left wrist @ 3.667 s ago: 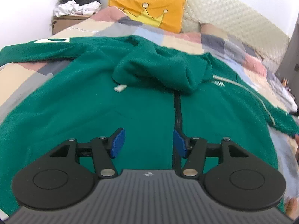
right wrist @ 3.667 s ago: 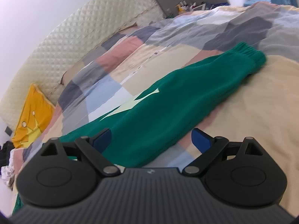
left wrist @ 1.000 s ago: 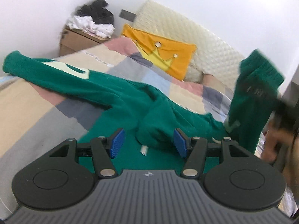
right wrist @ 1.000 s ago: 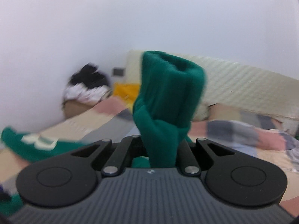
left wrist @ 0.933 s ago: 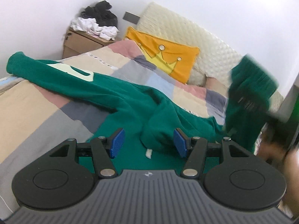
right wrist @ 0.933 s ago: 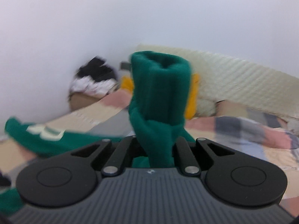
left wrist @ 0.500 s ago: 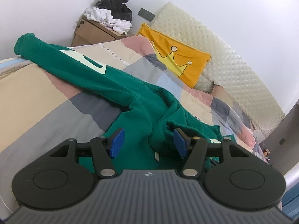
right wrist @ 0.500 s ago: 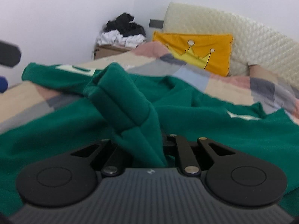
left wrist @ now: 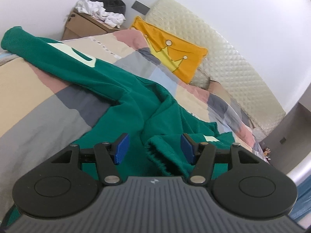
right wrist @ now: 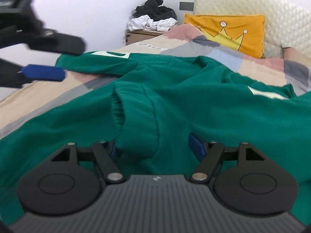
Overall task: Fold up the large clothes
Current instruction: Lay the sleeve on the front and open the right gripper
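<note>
A large green hoodie (left wrist: 124,97) lies spread on the bed. Its one sleeve (left wrist: 58,58), with a white patch, stretches to the upper left. The other sleeve (right wrist: 140,116) is folded across the body, cuff (left wrist: 155,151) toward the middle. My right gripper (right wrist: 155,148) sits low over this sleeve. Its jaws are opening, with the sleeve lying loose between them and the pads off the cloth. My left gripper (left wrist: 154,149) hovers open just above the hoodie near that cuff, holding nothing. In the right wrist view it shows at the upper left (right wrist: 56,60).
A patchwork bedspread (left wrist: 38,101) covers the bed. At the head are a yellow crown cushion (left wrist: 175,52) and a quilted cream headboard (left wrist: 233,73). A cardboard box (left wrist: 81,27) piled with white and black clothes stands by the wall.
My right gripper came down from the air with the sleeve, laid it across the hoodie's body, and its jaws spread apart off the cloth. The left gripper stayed open and sank slightly.
</note>
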The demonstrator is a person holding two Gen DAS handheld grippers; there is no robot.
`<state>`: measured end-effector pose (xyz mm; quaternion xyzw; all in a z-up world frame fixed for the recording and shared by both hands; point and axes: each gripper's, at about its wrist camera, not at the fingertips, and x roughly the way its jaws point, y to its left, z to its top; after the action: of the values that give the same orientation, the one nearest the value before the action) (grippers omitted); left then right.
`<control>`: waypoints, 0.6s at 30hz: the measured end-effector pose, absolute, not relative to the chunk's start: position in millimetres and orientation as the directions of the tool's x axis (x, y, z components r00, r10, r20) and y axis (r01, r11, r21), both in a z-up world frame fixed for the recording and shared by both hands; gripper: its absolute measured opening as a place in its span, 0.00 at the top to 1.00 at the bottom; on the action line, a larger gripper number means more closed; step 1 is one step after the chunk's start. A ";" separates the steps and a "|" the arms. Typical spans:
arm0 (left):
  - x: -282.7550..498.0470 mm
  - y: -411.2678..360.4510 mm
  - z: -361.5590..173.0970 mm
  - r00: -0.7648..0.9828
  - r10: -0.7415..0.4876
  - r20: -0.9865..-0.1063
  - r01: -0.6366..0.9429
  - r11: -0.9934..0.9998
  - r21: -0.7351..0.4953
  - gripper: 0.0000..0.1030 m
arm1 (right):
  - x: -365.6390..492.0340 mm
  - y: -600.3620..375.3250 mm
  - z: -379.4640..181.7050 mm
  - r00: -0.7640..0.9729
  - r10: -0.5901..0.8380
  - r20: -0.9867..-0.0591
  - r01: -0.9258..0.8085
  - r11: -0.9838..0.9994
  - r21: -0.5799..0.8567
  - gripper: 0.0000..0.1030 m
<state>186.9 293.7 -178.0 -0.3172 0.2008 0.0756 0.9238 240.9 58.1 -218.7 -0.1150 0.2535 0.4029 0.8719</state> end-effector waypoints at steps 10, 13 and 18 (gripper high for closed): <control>207.8 258.9 -193.0 0.883 -0.066 -0.464 -0.204 0.838 -0.506 0.40 | 223.0 -9.1 -204.5 0.548 0.694 -0.466 -0.726 0.672 0.146 0.30; 215.1 248.1 -198.7 0.868 -0.058 -0.493 -0.204 0.863 -0.462 0.48 | 235.4 -28.5 -203.6 0.612 0.658 -0.440 -0.655 0.733 0.184 0.30; 229.9 233.7 -217.7 0.825 -0.025 -0.565 -0.233 0.895 -0.380 0.64 | 264.7 -47.6 -203.7 0.725 0.531 -0.438 -0.506 0.843 0.185 0.31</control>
<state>229.9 233.7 -217.7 -0.2222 0.2904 0.0561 0.9291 264.7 -47.6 -203.7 0.0260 0.2440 0.2792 0.9283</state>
